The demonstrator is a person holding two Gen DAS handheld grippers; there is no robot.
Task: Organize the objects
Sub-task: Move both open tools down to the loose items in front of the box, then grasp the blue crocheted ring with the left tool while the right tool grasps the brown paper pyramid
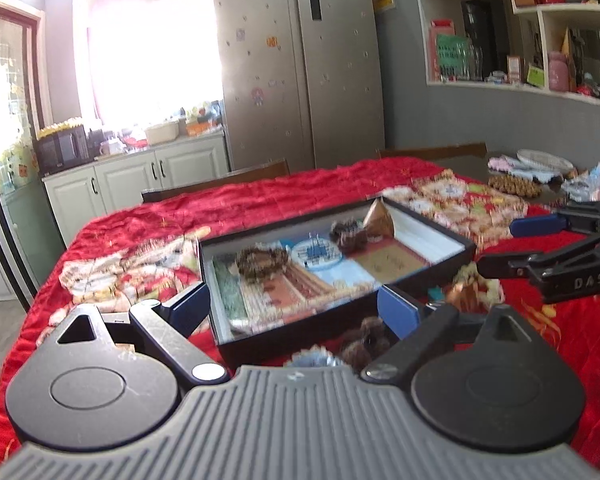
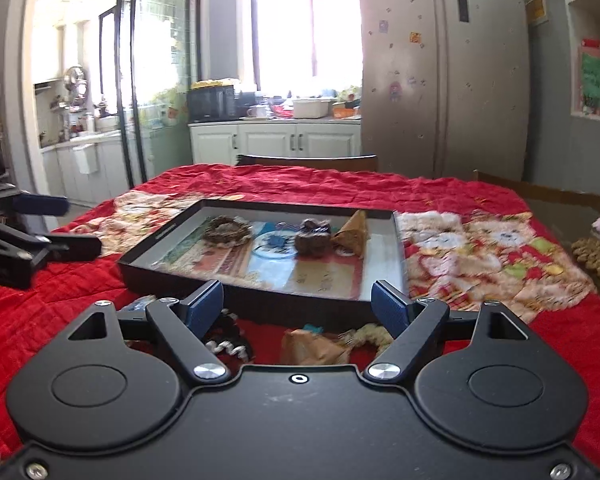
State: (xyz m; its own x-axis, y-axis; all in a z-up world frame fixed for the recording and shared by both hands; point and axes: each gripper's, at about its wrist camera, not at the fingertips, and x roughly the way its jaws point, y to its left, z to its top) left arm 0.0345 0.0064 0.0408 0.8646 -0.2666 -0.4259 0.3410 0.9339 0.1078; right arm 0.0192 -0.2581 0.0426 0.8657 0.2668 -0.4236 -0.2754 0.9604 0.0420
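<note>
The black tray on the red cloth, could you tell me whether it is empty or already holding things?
Holding things: the black tray contains a beaded bracelet, a dark scrunchie and a brown cone-shaped item.

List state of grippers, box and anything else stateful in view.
left gripper: open, empty
right gripper: open, empty
black box: lidless, flat on the red tablecloth, holds small items
beaded bracelet: lying inside the box
fridge: doors closed
cabinet doors: closed
sliding glass door: cannot tell
</note>
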